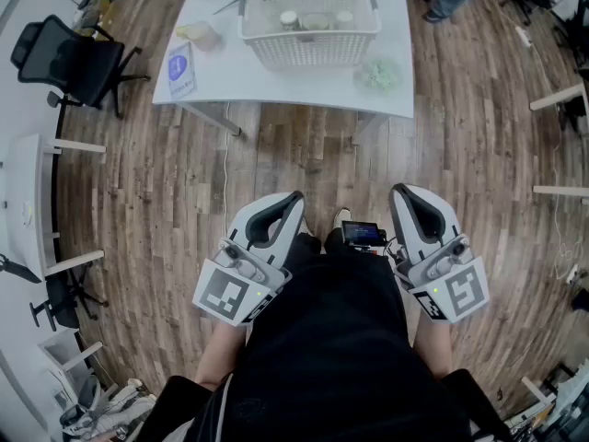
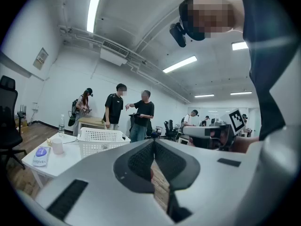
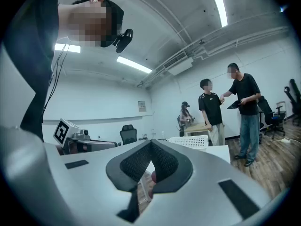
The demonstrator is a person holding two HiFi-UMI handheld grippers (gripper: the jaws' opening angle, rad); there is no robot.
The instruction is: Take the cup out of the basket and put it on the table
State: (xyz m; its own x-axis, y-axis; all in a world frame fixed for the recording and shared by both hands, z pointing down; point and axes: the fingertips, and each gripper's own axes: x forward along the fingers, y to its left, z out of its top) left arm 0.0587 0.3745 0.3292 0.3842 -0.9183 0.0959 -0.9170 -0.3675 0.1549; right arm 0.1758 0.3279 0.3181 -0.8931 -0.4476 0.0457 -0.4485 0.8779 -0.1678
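Well beyond left gripper (image 1: 294, 197) and right gripper (image 1: 398, 192), jaws together and empty, white plastic lattice basket (image 1: 311, 50) stands on white surface (image 1: 276, 87).

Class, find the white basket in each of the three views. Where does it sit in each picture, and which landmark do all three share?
Head view: basket at top centre, on the table.
Left gripper view: basket at lower left, beyond the jaw tips.
Right gripper view: basket just right of centre, above the jaws.
Shared landmark: the white table it stands on.
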